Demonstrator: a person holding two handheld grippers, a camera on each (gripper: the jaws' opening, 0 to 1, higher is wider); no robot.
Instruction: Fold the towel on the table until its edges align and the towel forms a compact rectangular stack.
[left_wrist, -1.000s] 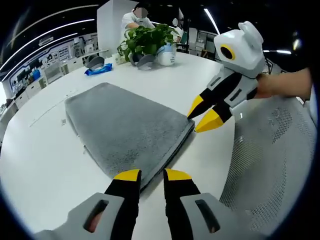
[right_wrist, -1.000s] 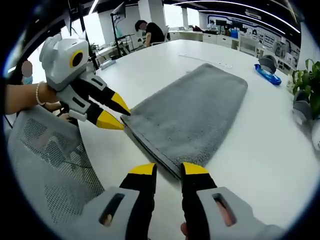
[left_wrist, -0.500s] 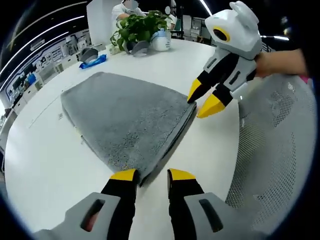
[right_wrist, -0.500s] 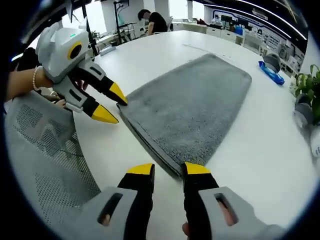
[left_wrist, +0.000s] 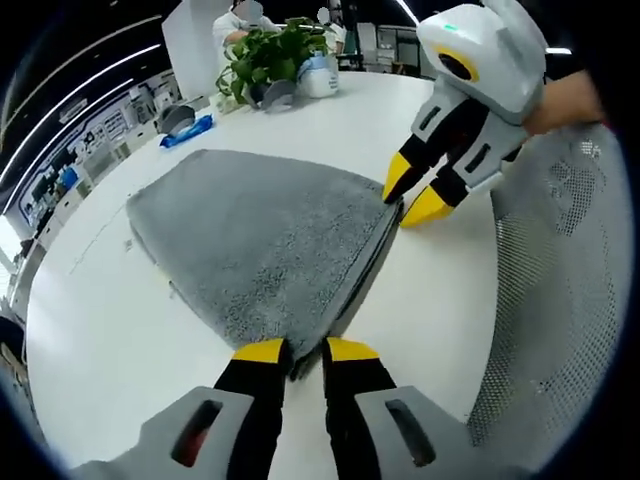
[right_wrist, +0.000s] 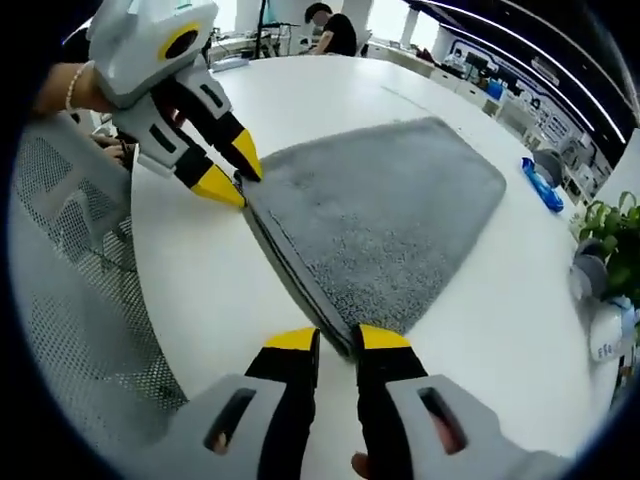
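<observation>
Now the left gripper (left_wrist: 296, 352) and right gripper (right_wrist: 336, 341) are each closing their fingers on a near corner of the grey towel (left_wrist: 255, 240), lying already folded on the white tabletop (left_wrist: 100, 330); another fold probably remains.

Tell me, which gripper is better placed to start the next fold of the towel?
Neither is clearly better. The left gripper and the right gripper each have jaws astride a near corner of the grey towel, so probably both lift together.
</observation>
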